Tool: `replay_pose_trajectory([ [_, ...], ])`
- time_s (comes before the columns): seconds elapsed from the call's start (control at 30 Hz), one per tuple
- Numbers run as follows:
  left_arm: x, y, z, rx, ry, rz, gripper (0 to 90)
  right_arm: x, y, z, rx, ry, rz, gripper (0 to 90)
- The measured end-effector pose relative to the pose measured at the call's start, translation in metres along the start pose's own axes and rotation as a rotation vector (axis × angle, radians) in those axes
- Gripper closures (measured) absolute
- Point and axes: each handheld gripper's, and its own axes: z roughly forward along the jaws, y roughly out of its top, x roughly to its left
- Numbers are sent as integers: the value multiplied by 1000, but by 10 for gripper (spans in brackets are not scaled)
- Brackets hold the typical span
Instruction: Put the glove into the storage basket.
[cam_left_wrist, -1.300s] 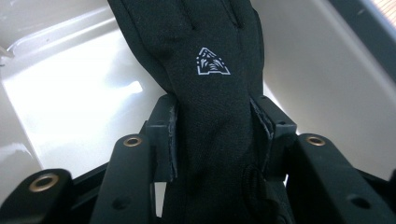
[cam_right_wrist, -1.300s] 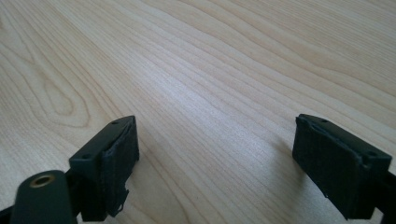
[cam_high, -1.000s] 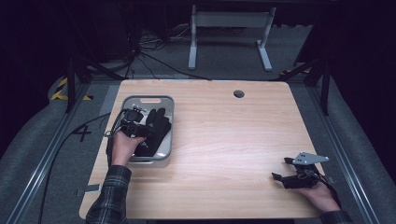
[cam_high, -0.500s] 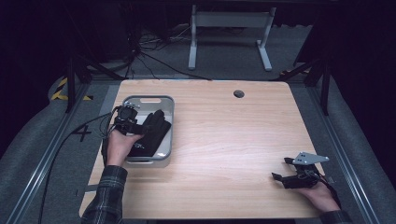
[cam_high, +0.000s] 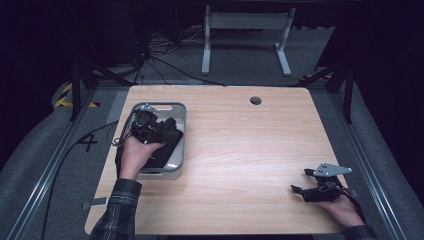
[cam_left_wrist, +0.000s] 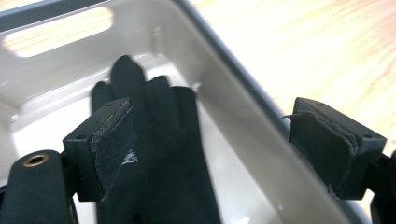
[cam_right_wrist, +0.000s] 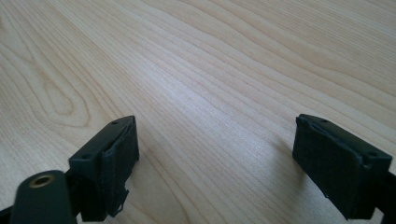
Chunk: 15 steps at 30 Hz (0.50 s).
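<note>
Black padded jaws of the right gripper (cam_high: 311, 188) stood wide apart over bare pale wooden table (cam_high: 250, 150), nothing between them, low at the near right corner. Farther off at the left, the left gripper (cam_left_wrist: 210, 149) hung above the shallow grey plastic tray (cam_high: 179, 112), its jaws just opening wide, empty. The black fabric glove (cam_left_wrist: 163, 154) lay flat inside that tray, fingers pointing away.
</note>
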Motion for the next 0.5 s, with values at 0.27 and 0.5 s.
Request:
replay_pose_trajectory([
  [0.27,-29,9,1,-24,-53,55,150,0,0,0,0,0,0,148],
  [0.5,-59,15,9,-30,-108,110,150,0,0,0,0,0,0,148],
])
